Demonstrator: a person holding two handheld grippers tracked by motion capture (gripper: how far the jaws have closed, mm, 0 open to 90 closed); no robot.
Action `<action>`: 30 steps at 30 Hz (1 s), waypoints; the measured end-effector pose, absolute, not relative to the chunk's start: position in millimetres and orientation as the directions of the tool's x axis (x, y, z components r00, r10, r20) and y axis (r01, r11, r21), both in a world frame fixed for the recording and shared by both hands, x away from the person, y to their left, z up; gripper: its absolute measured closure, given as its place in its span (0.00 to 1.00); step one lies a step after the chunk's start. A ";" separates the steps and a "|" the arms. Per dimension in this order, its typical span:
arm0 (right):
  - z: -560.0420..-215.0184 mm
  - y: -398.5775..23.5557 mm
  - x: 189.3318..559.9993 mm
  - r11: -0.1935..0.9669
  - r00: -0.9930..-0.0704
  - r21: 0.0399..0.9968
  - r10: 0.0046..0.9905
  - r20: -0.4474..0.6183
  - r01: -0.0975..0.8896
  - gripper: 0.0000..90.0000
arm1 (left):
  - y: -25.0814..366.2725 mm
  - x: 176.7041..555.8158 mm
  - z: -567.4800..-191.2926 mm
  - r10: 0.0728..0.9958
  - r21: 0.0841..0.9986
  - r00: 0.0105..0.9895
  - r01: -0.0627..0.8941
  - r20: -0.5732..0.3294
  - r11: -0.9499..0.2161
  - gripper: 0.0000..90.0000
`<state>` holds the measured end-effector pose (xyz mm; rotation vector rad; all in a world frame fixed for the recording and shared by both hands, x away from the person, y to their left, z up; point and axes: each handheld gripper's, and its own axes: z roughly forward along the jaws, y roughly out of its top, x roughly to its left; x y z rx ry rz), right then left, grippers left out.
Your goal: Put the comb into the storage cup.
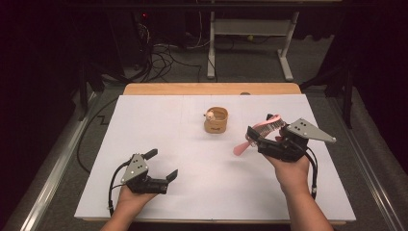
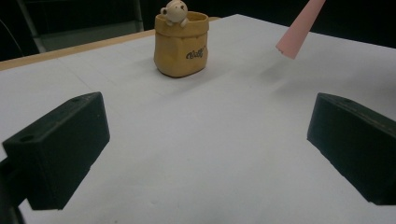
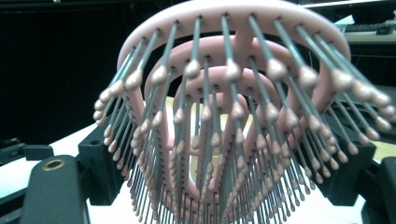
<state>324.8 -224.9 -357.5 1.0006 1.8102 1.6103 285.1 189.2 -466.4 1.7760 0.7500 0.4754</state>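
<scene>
My right gripper (image 1: 256, 137) is shut on a pink hairbrush (image 1: 263, 126) and holds it above the right part of the white table (image 1: 159, 125). The brush's handle (image 1: 239, 148) points down and to the left. In the right gripper view the brush's head (image 3: 233, 60) is close up, its bristles toward the camera, between the jaws of my right gripper (image 3: 224, 191). At the lower left my left gripper (image 1: 162, 163) rests open on the table with nothing between its jaws. Ahead of my left gripper (image 2: 205, 149) stands a yellow pot (image 2: 181, 44) with a small bear figure on its rim; the pink handle tip (image 2: 299, 30) hangs at the upper right.
The yellow pot (image 1: 216, 120) stands near the table's middle, toward the back. A wooden strip (image 1: 211, 89) runs along the far edge. Beyond it are a desk frame (image 1: 250, 33) and loose cables (image 1: 163, 55) on the floor. Metal rails flank both sides.
</scene>
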 end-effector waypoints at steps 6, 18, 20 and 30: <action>-351.6 -220.8 329.3 0.026 -0.590 0.984 0.803 0.083 0.174 0.23 | 191.4 286.0 -467.0 0.692 0.943 0.721 0.262 -0.048 -0.207 0.00; -343.7 -206.1 350.4 0.022 -0.583 0.988 0.810 0.072 0.153 0.23 | 190.4 284.9 -467.4 0.683 0.943 0.729 0.255 -0.041 -0.215 0.00; -343.3 -203.2 353.9 0.025 -0.580 0.988 0.811 0.069 0.152 0.23 | 190.3 285.0 -467.7 0.682 0.941 0.731 0.255 -0.038 -0.221 0.00; -339.7 -197.0 366.4 0.010 -0.573 0.991 0.817 0.071 0.136 0.23 | 190.6 284.7 -467.5 0.676 0.943 0.736 0.251 -0.039 -0.219 0.00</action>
